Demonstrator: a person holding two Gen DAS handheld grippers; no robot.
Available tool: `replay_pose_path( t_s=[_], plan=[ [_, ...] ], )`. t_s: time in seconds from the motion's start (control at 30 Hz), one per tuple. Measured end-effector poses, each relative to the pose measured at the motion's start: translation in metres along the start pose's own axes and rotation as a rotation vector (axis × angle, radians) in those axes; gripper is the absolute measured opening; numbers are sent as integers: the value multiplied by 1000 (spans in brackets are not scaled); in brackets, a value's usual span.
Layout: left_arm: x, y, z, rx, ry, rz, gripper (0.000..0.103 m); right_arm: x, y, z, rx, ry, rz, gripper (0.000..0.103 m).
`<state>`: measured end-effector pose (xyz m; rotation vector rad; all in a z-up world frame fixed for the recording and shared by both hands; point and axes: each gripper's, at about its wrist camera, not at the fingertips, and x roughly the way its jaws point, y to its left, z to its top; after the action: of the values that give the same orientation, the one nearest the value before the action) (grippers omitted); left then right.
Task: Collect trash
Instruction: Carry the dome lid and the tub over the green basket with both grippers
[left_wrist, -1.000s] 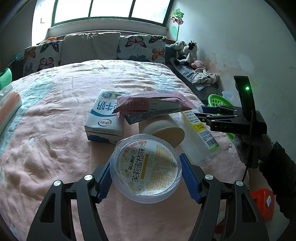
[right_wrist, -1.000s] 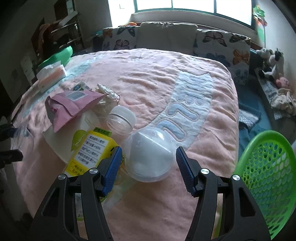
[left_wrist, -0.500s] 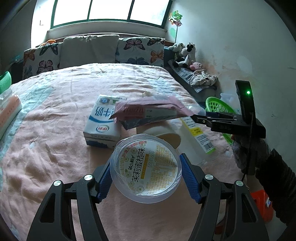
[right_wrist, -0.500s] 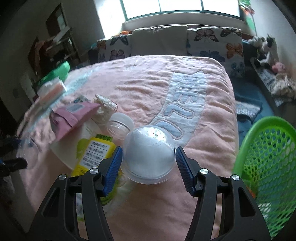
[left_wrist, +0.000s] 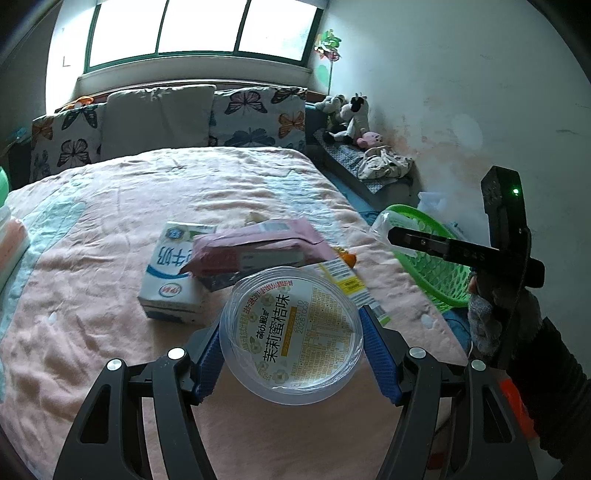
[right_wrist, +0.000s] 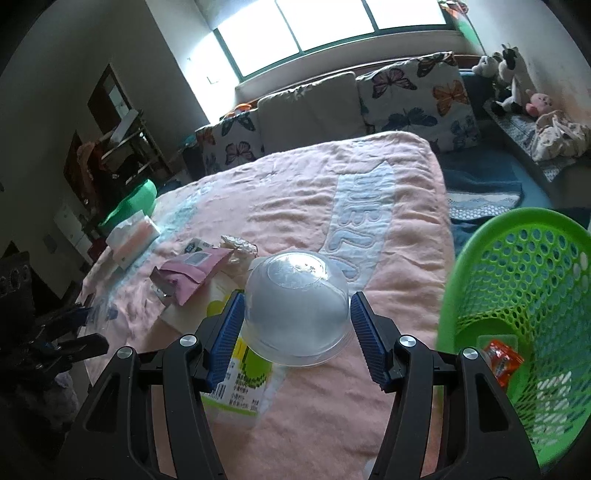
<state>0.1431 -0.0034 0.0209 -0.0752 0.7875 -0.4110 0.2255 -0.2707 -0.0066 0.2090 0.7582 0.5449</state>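
The left claw (left_wrist: 291, 349) holds a clear plastic lid (left_wrist: 291, 334) with a printed label, pinched between its blue pads. The right claw (right_wrist: 295, 326) holds a clear dome cup (right_wrist: 297, 304) the same way, up off the pink bed (right_wrist: 388, 236) and close to the green basket (right_wrist: 517, 295) — an orange wrapper (right_wrist: 504, 360) lies inside it. The cup is smooth and round, so I think it could slip out or squash if the squeeze is wrong, and it might land beside the basket. A second ago the cup sat lower by the bottle (right_wrist: 236, 380); now it is lifted and the basket looks nearer. A milk carton (left_wrist: 173, 277) and pink packet (left_wrist: 255, 249) wait on the bed.
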Motion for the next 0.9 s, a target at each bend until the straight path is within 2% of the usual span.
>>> replay_pose_path(
  t_s=[0.13,0.23,0.57,0.73,0.9],
  plan=[
    [6,-13,9,25,2,-26,65,-15,-8,-5,19,-20,-35,60],
    [15,-29,21,53,4,-55,65,-29,-23,-10,39,-24,-102,60],
    [69,-104,57,167,54,-152,65,-61,-103,-38,209,-5,-317,60],
    [97,-135,71,203,88,-176,65,-64,-138,-52,289,10,-369,61],
    [122,-158,88,222,112,-196,65,-70,-151,-62,311,10,-396,65]
  ],
)
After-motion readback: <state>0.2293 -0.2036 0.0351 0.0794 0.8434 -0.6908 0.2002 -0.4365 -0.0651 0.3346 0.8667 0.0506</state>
